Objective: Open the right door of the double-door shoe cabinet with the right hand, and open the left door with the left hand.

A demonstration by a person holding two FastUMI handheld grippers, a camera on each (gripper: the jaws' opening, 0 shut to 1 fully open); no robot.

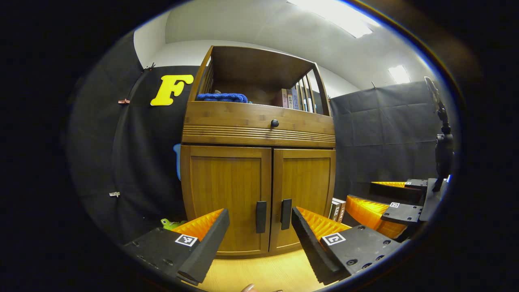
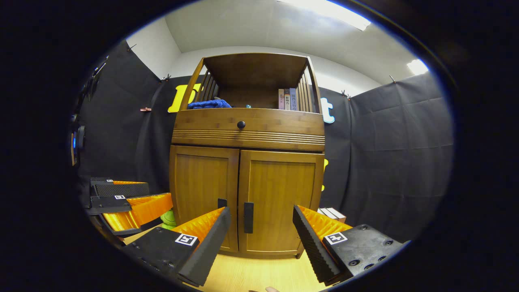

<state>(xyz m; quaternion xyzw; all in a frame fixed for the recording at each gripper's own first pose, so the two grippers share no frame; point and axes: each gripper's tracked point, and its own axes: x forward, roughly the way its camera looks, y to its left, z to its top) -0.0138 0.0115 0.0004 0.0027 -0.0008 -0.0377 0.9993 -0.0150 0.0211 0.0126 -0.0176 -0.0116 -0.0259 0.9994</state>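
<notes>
A brown wooden shoe cabinet (image 1: pixel 259 134) (image 2: pixel 247 134) stands ahead with both lower doors closed. The left door (image 1: pixel 225 194) (image 2: pixel 202 190) and right door (image 1: pixel 304 190) (image 2: pixel 279 198) each carry a dark vertical handle by the centre seam: left handle (image 1: pixel 260 217) (image 2: pixel 221 202), right handle (image 1: pixel 286 213) (image 2: pixel 248 217). My left gripper (image 1: pixel 260 237) is open, held a short way in front of the two handles. My right gripper (image 2: pixel 261 237) is open too, short of the right handle. The right gripper also appears at the right of the left gripper view (image 1: pixel 385 207), and the left gripper at the left of the right gripper view (image 2: pixel 125 205).
Above the doors sit a drawer with a round knob (image 1: pixel 274 123) and an open shelf holding a blue cloth (image 1: pixel 222 97) and books (image 1: pixel 292 98). Boxes (image 1: pixel 337 209) stand beside the cabinet's right foot, a green toy (image 1: pixel 172 223) at its left. A camera stand (image 1: pixel 442 154) rises at far right.
</notes>
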